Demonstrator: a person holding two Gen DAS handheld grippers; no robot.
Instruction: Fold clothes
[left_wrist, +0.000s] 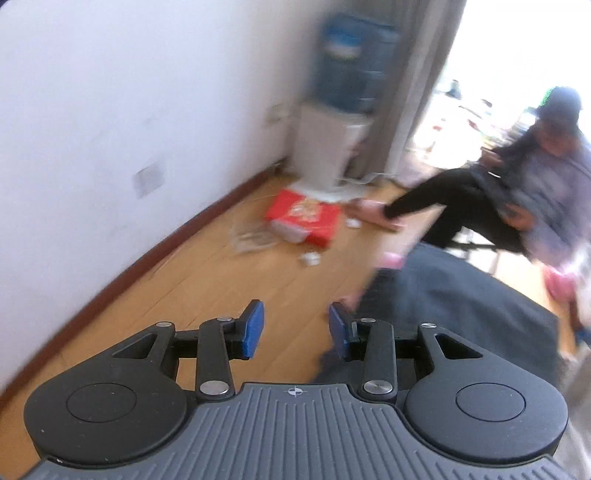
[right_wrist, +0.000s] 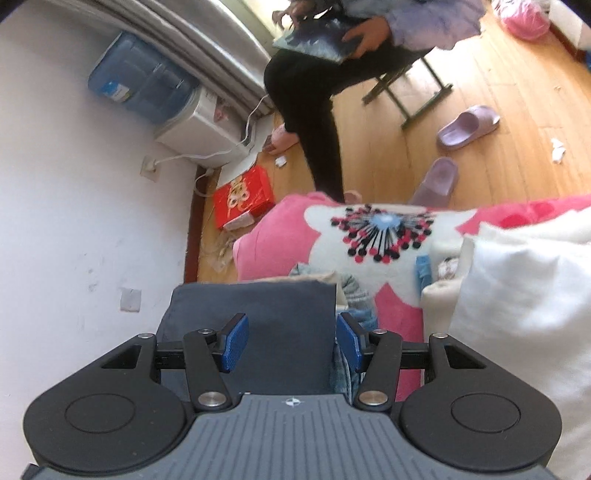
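A dark grey garment (right_wrist: 258, 310), folded into a neat rectangle, lies on a pink flowered blanket (right_wrist: 369, 236). My right gripper (right_wrist: 291, 343) hovers over it, open, its blue pads apart and not pressing on the cloth. A light blue denim piece (right_wrist: 354, 295) shows beside the fold's right edge. In the left wrist view the same dark garment (left_wrist: 461, 306) spreads out to the right. My left gripper (left_wrist: 295, 328) is open over the wooden floor, with nothing between its pads. That view is blurred.
A person (right_wrist: 317, 96) sits on a folding stool (right_wrist: 410, 92) near a water dispenser (right_wrist: 207, 125). A red box (right_wrist: 243, 195) and two lilac slippers (right_wrist: 467, 125) lie on the floor. A white cloth (right_wrist: 517, 295) is piled at right. A white wall (left_wrist: 110, 110) runs along the left.
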